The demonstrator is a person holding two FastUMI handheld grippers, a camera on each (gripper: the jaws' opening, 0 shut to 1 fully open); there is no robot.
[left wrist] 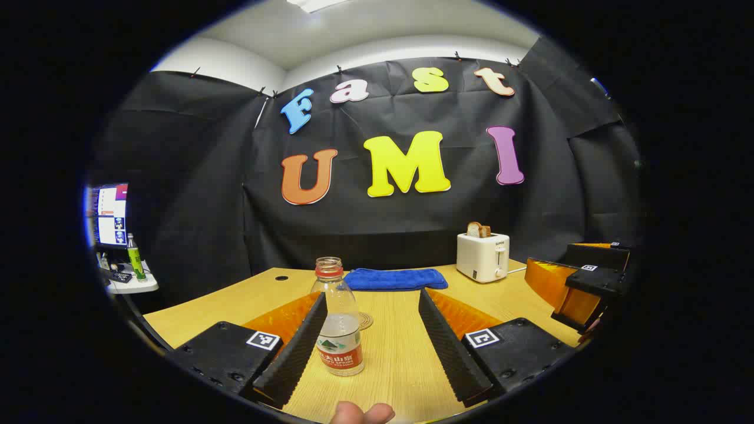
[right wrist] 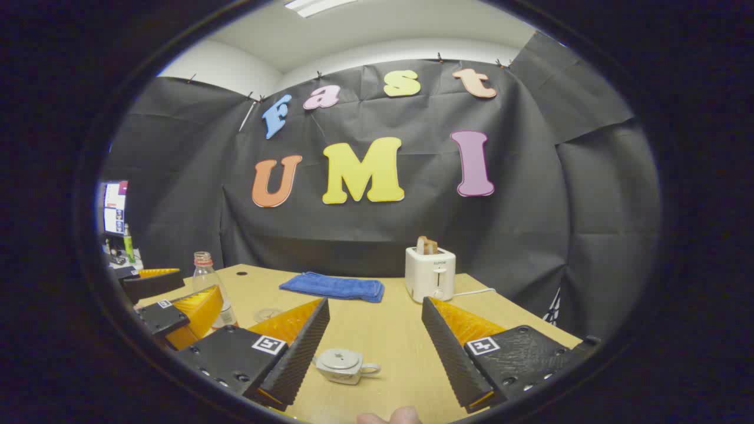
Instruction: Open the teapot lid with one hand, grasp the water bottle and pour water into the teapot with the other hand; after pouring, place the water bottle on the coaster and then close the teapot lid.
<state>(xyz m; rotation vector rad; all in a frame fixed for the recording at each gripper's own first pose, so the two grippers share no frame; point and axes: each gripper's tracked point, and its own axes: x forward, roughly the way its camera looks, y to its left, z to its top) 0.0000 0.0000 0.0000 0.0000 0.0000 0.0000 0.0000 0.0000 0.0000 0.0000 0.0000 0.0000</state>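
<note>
A clear uncapped water bottle [left wrist: 339,321] with a red label and a little water stands on the wooden table [left wrist: 400,365], beside my left gripper's [left wrist: 372,300] left finger; the fingers stand open around it with a wide gap. A round coaster [left wrist: 365,321] lies just behind the bottle. In the right gripper view a small silver teapot [right wrist: 343,364] with its lid on sits between the open fingers of my right gripper [right wrist: 375,309], close to the left one. The bottle [right wrist: 207,277] and the left gripper [right wrist: 165,306] appear at far left there.
A folded blue cloth [left wrist: 396,278] lies at the back of the table, and a white toaster [left wrist: 483,256] holding bread stands to its right. My right gripper [left wrist: 580,280] appears at the right edge. A side shelf with a monitor [left wrist: 109,215] is off to the left.
</note>
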